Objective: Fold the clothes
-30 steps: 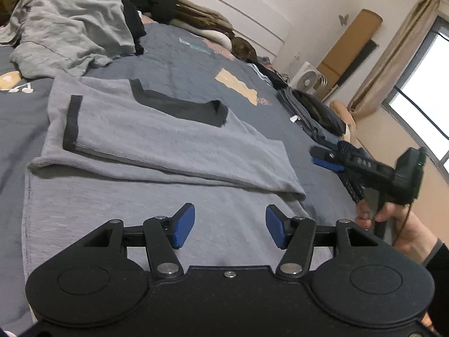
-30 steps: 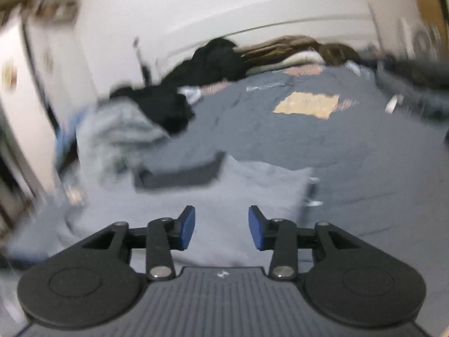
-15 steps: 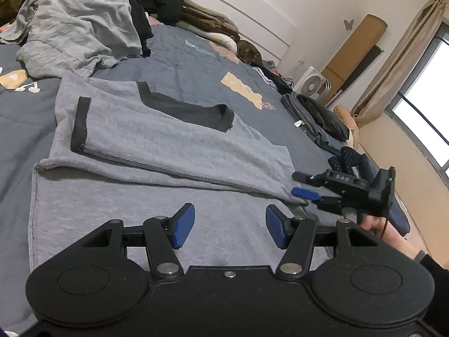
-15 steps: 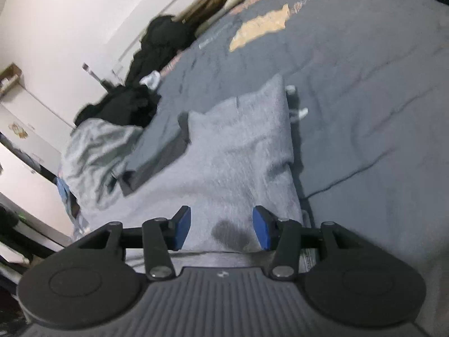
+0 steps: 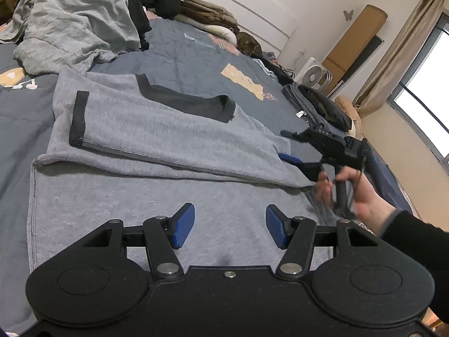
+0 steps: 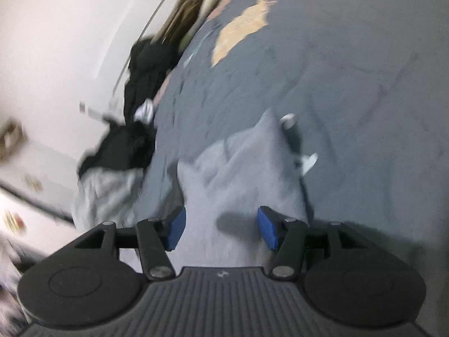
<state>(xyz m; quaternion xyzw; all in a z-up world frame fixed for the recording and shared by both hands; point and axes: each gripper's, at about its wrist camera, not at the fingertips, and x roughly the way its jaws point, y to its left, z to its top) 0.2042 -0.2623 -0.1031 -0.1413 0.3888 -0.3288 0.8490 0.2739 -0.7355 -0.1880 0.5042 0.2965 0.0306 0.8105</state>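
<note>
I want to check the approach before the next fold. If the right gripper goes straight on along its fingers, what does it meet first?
Most likely the grey sweatshirt lying on the bed: the right gripper, jaws just opened with nothing between them, points down onto its fabric. The picture is blurred, so the exact spot is uncertain.

The left wrist view looks low and close across the grey shirt (image 5: 157, 196) toward the far headboard; the right wrist view, blurred and rolled, shares that shirt (image 6: 238, 185) and bedspread (image 6: 350, 84).
</note>
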